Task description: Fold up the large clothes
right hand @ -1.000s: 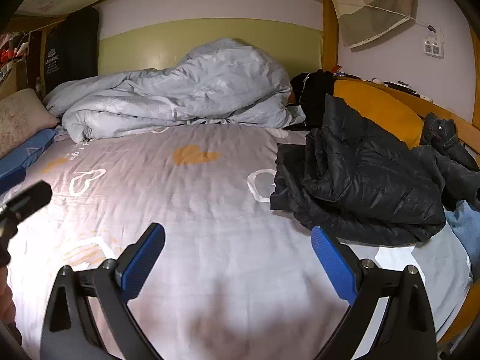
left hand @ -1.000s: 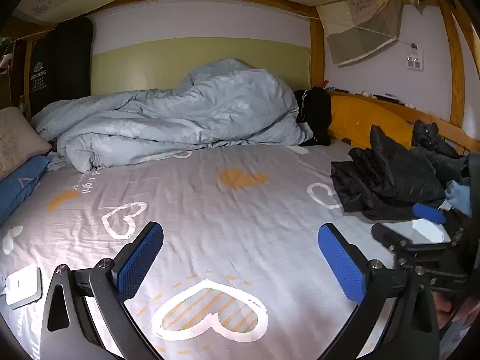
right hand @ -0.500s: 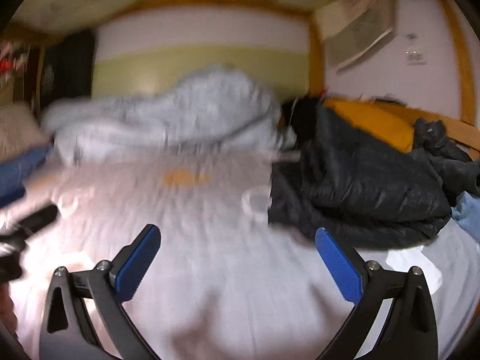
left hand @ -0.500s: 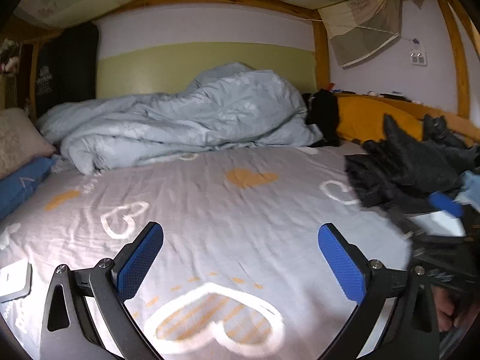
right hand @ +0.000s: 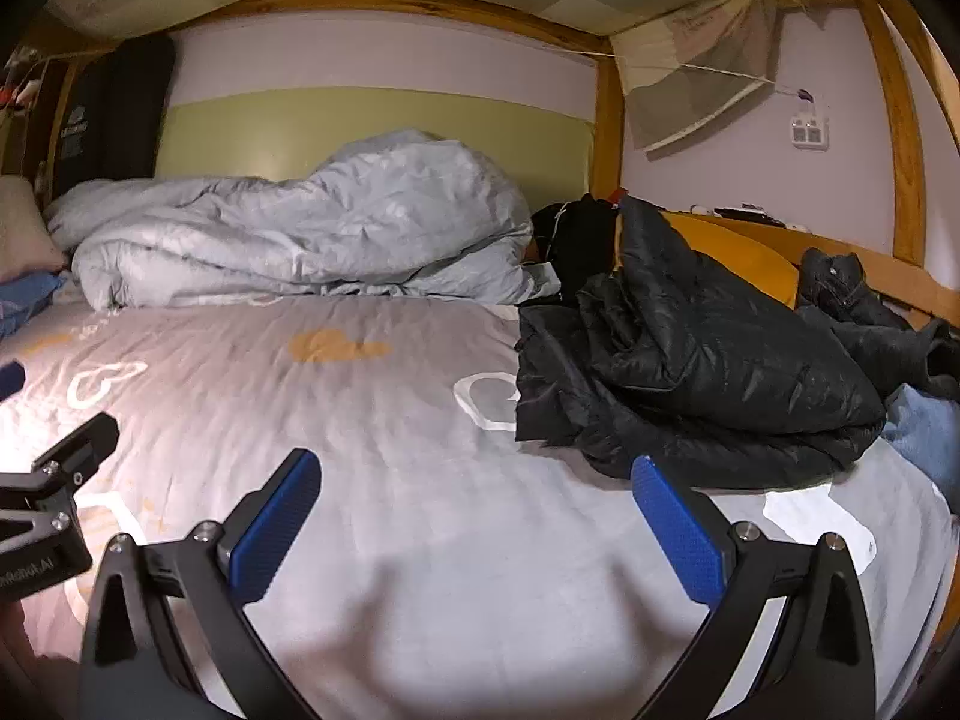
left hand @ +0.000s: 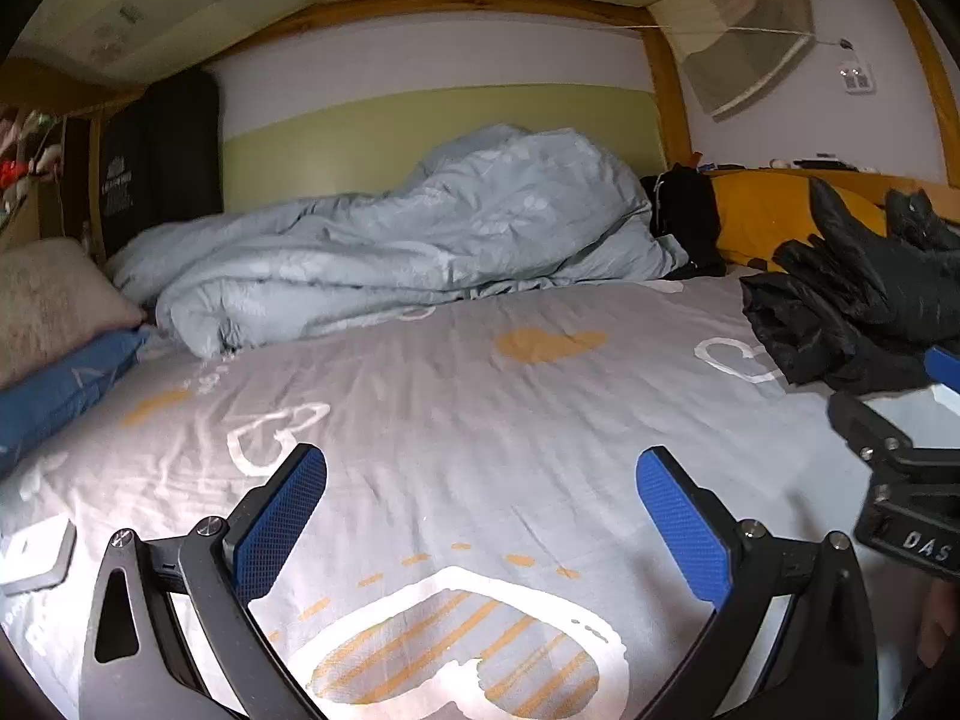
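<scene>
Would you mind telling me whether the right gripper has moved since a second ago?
Yes. In the right wrist view the black puffer jacket sat beyond the right finger; now the right gripper has its right fingertip overlapping it, so it moved forward.

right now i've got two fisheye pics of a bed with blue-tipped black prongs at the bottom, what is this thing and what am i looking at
Those prongs are hand-held grippers, one in each of a person's hands, with no robot arm. Each carries a camera looking forward along its two fingers, so one picture comes from the left gripper and the other from the right gripper. Both stand open and hold nothing.

They hover over a grey bedsheet printed with hearts. A crumpled black puffer jacket lies on the sheet's right side, just ahead of the right gripper; it is probably the garment to fold. A pale blue duvet is bunched at the far end. Each gripper's body also shows at the edge of the other's picture.
</scene>
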Action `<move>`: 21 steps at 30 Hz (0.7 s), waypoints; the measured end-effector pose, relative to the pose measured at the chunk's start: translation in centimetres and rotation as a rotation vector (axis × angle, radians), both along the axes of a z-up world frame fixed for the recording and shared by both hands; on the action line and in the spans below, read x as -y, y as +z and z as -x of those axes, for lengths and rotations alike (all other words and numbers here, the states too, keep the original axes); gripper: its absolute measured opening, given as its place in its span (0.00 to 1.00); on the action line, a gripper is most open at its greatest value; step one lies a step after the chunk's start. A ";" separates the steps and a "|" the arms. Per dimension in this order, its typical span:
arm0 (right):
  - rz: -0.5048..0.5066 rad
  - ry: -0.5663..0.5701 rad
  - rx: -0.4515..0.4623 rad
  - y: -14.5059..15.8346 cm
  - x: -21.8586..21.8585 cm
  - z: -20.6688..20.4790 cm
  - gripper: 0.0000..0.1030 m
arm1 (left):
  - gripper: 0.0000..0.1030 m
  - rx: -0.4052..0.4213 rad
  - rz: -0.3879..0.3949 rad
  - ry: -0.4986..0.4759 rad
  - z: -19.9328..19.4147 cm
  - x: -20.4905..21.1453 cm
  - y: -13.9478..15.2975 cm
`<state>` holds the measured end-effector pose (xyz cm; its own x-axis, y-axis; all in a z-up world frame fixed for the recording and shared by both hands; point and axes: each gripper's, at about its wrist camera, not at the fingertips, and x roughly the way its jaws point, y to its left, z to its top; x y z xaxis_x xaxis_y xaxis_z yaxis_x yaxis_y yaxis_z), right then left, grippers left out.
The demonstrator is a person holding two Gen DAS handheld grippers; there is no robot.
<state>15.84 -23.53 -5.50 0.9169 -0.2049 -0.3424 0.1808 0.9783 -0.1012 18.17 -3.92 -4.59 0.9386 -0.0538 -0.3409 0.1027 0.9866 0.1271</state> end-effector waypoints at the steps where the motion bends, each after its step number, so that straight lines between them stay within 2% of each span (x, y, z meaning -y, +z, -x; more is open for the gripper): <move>1: 0.010 0.002 -0.001 0.0 -0.2 0.0 1.00 | 1.00 0.004 -0.007 0.000 0.1 0.1 0.0; 11: 0.034 -0.003 0.013 -0.1 -0.7 0.6 1.00 | 1.00 -0.027 0.041 0.031 -0.5 -1.0 -0.1; 21: 0.005 -0.033 0.012 -0.1 -0.1 0.5 1.00 | 1.00 -0.039 0.007 0.025 -0.8 -0.6 -0.4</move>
<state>15.30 -23.47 -5.59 0.9137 -0.2368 -0.3303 0.2142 0.9713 -0.1038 18.94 -3.35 -5.00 0.9257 -0.0334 -0.3769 0.0831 0.9897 0.1165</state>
